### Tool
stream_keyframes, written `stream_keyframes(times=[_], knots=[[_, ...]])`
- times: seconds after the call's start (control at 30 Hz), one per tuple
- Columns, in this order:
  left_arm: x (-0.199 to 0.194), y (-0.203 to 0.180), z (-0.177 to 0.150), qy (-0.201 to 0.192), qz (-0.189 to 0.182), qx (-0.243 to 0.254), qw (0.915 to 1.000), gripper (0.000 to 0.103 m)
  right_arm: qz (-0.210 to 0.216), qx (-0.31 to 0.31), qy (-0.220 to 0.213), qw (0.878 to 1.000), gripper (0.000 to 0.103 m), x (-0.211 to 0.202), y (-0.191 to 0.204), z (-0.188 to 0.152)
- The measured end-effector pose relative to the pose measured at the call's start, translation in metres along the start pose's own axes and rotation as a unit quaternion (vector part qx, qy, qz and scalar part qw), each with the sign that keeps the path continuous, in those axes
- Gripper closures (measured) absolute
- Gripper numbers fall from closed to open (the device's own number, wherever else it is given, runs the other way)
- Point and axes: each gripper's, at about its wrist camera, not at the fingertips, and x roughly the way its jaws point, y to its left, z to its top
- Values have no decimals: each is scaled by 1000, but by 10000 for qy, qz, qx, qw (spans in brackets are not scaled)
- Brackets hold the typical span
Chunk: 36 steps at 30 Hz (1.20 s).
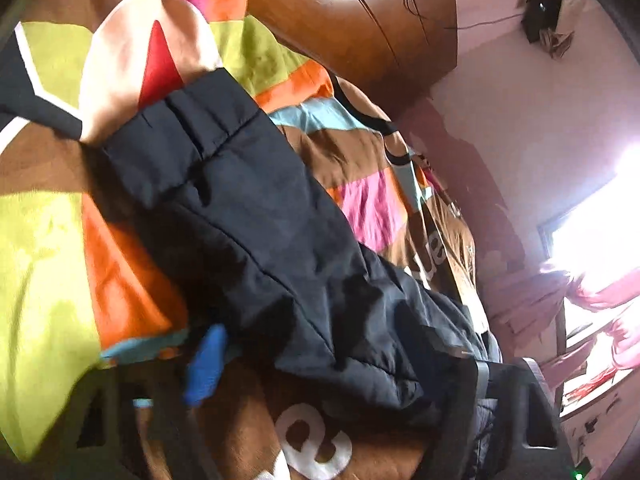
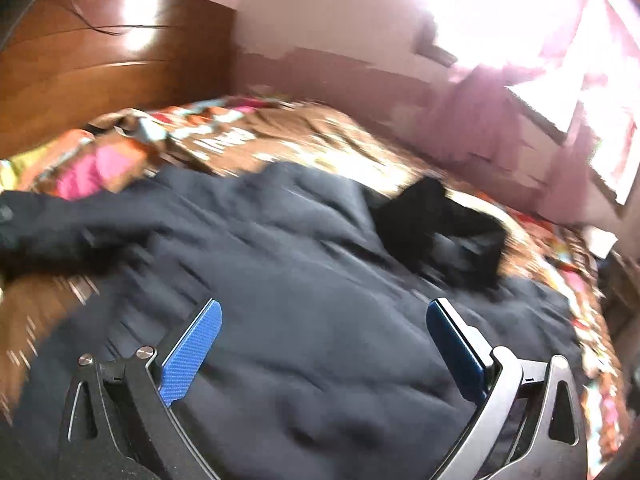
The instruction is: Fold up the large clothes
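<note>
A large dark navy padded jacket (image 2: 304,264) lies spread on the bed. In the left wrist view one of its sleeves (image 1: 248,216) runs diagonally from upper left to lower right. My left gripper (image 1: 332,368) has one blue pad (image 1: 206,364) showing at the left; the other finger is under the dark cloth, so the jaws stand apart around the sleeve. My right gripper (image 2: 324,344) is open just above the jacket's body, with both blue pads (image 2: 190,354) in view and nothing between them. The right wrist view is blurred.
The bed has a colourful patchwork cover (image 1: 48,264) in brown, green, orange and pink. A wooden headboard (image 2: 100,56) stands behind it. A pink wall (image 1: 520,128) and a bright window (image 2: 520,20) lie to the right.
</note>
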Motion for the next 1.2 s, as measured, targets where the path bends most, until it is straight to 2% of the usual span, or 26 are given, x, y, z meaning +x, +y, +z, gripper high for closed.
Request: stream_keyframes(times=[0.03,0.07,0.1,0.13,0.2,0.3,0.4,0.5,0.57,0.63,0.7,0.8,0.83,0.9,0.97,1.1,1.13,1.2], knots=[[3,2,6,-23,15,-52,10000,55,12,-83,63,9999,2,8,8,5],[3,6,8,-41,69,-127,9999,72,16,-162,192,9997,2,18,16,5],[3,10,11,-55,180,-205,9996,85,31,-206,316,9993,2,24,22,1],[2,14,13,-75,190,-251,9995,88,157,-240,572,9980,2,42,28,-8],[-2,12,11,-215,164,-231,9994,94,368,135,398,9984,2,45,26,-27],[-19,-10,7,-607,240,267,9975,97,513,387,263,9976,2,43,21,-37],[-38,-34,4,-1048,111,733,9917,97,513,406,268,9975,2,41,21,-40],[-63,-63,-2,-1564,-76,1253,9797,97,831,564,365,9943,2,20,8,-35],[-78,-81,-9,-1847,-139,1591,9697,97,1104,828,-12,9904,2,-18,-13,-35],[-92,-102,-20,-2111,-229,2024,9560,97,1198,986,-106,9878,2,-50,-31,-43],[-106,-122,-33,-2197,-461,2401,9444,97,1174,1067,-77,9873,2,-76,-49,-58],[-127,-157,-61,-2118,-1027,3083,9217,97,1133,1097,57,9875,2,-103,-74,-92],[-134,-169,-77,-2069,-1240,3338,9112,97,1032,1103,128,9885,2,-108,-82,-104],[-143,-186,-105,-1923,-1505,3696,8965,97,857,1185,246,9889,2,-114,-100,-124],[-145,-207,-138,-1604,-1857,4065,8801,97,787,1634,386,9827,2,-119,-129,-150],[-136,-238,-204,-772,-2296,4976,8329,97,936,2662,601,9575,2,-120,-182,-187],[-129,-243,-223,-455,-2369,5215,8185,97,1028,2875,591,9504,2,-121,-193,-194],[-119,-246,-250,-11,-2390,5549,7968,97,1227,3189,519,9384,2,-121,-206,-204]])
